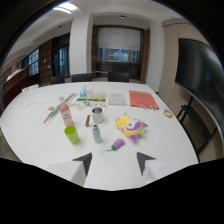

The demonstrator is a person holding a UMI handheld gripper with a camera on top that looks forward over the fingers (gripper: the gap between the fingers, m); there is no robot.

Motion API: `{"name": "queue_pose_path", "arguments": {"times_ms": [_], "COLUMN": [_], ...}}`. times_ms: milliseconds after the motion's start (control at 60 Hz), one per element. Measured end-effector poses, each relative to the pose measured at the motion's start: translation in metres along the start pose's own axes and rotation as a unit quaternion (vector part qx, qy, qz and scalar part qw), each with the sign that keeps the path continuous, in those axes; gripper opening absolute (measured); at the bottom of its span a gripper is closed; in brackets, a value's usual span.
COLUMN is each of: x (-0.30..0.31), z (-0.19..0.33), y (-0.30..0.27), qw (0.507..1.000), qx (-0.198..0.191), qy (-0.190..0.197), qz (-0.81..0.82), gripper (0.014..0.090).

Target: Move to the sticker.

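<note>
Gripper view shows the tongs [114, 163] spread wide with nothing between the tips, hovering above the near edge of a white surface [165, 137]. Taking the metal mug [98, 115] as landmark: a small bottle [96, 133] stands just nearer than it, a green cup [72, 134] nearer and to its left, a pink bottle [66, 114] to its left. A yellow and purple plush toy [131, 127] lies to its right, a small purple toy [117, 144] nearer. Beyond it lie a white sheet [117, 98] and an orange folder [143, 99]. I cannot tell which item is the sticker.
</note>
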Motion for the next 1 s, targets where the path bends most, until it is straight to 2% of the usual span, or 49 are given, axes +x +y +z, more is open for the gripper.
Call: {"name": "queue_pose_path", "arguments": {"times_ms": [100,217,333,517,633,767,867,1000], "x": [0.001,-0.028,-0.058,-0.095,-0.114,-0.124,-0.13,-0.133], "z": [-0.021,-0.024,-0.025,-0.016,0.011,0.067,0.121,0.206], "y": [0.005,0.006,0.001,-0.044,-0.089,-0.144,-0.18,-0.215], "qw": [1.0,1.0,1.0,0.999,0.999,0.998,0.998,0.999], "qx": [-0.004,-0.003,-0.005,0.017,0.033,0.047,0.049,0.033], "qy": [-0.002,-0.001,-0.02,-0.034,-0.039,-0.031,-0.029,-0.023], "qz": [0.0,-0.005,-0.002,-0.021,-0.017,-0.01,-0.005,0.005], "gripper": [0.0853,0.0851,0.0853,0.0854,0.0857,0.0855,0.0854,0.0855]}}
